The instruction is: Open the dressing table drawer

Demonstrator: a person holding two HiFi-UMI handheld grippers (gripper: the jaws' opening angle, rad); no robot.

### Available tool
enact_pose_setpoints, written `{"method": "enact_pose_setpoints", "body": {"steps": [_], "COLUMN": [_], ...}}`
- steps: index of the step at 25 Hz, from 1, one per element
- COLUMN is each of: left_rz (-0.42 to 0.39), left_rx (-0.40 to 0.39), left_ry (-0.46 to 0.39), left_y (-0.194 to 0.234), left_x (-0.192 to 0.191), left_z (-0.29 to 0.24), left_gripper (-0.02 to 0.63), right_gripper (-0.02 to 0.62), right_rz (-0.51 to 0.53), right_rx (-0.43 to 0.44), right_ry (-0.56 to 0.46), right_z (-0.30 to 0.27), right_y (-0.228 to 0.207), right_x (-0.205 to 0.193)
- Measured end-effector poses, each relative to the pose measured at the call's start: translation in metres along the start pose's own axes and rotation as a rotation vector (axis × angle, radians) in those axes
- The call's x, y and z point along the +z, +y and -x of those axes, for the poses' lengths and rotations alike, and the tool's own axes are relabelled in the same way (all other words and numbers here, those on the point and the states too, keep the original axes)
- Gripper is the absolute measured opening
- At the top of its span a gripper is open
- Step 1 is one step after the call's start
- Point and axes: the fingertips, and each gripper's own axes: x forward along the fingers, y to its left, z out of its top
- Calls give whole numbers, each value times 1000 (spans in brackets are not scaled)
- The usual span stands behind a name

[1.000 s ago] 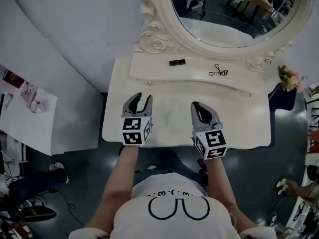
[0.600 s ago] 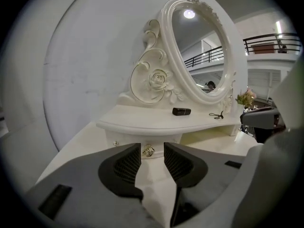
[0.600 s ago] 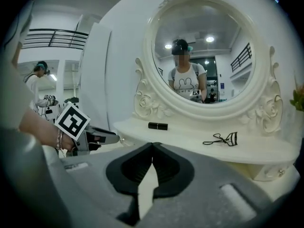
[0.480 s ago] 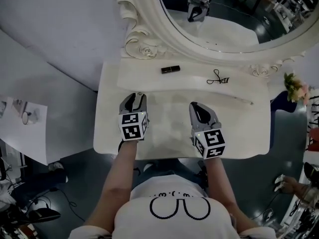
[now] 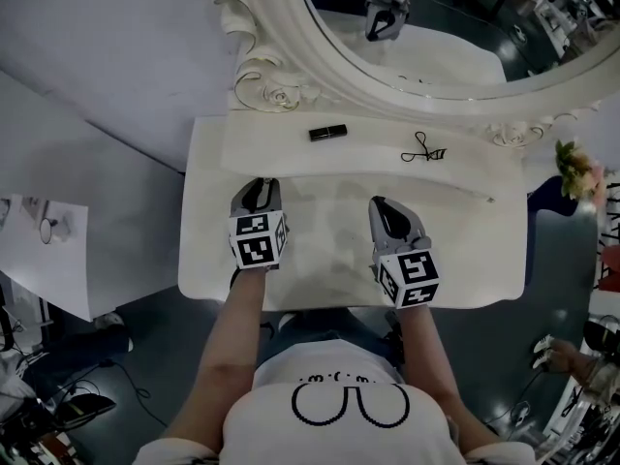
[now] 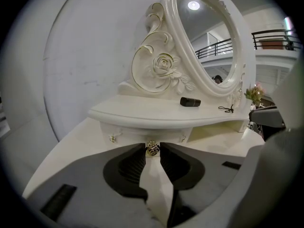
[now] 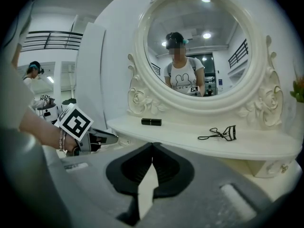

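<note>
Your left gripper [image 5: 258, 184] is down low at the front of the white wooden dressing table [image 5: 329, 223]. It is right at the little white drawer [image 6: 130, 134] that sits under the raised shelf [image 5: 378, 155]. Its two dark fingers have just been closing. The small round gold knob [image 6: 152, 148] of that drawer is between their tips, and the tips look like they touch both of its sides.

The knob is tiny and shiny, so I think it could slip out. Squeeze a little more before you pull. Then pull straight back toward your tummy, slow and level. Do not lift or twist, or the drawer may stick.

Your right gripper [image 5: 386, 207] hangs over the table top on the other side. Its fingers are together and hold nothing. Keep it out of the drawer's way.

A short black tube [image 5: 327, 133] and a thin black eyelash curler [image 5: 422, 148] lie on the shelf. A hard tug could make the tube roll, so go gently.
</note>
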Motion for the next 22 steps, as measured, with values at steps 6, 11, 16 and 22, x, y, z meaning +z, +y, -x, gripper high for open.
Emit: {"method": "enact_pose_setpoints", "body": {"steps": [6, 11, 16, 22], "left_rz": [-1, -1, 2, 3], "left_rx": [-6, -14, -21, -21], "left_ry": [11, 23, 24, 26], "left_y": [-3, -5, -7, -9], "left_x": [-9, -19, -27, -37], "left_z": [13, 24, 35, 50], "left_gripper": [95, 95, 94, 95], "right_gripper": [0, 0, 0, 0], "right_rz": [-4, -2, -6, -18], "right_rx": [-3, -12, -32, -58], "right_ry": [-4, -7, -4, -8], "right_z": [10, 23, 39, 55], "right_y": [12, 24, 32, 37], "right_x": [-5, -9, -16, -21]}}
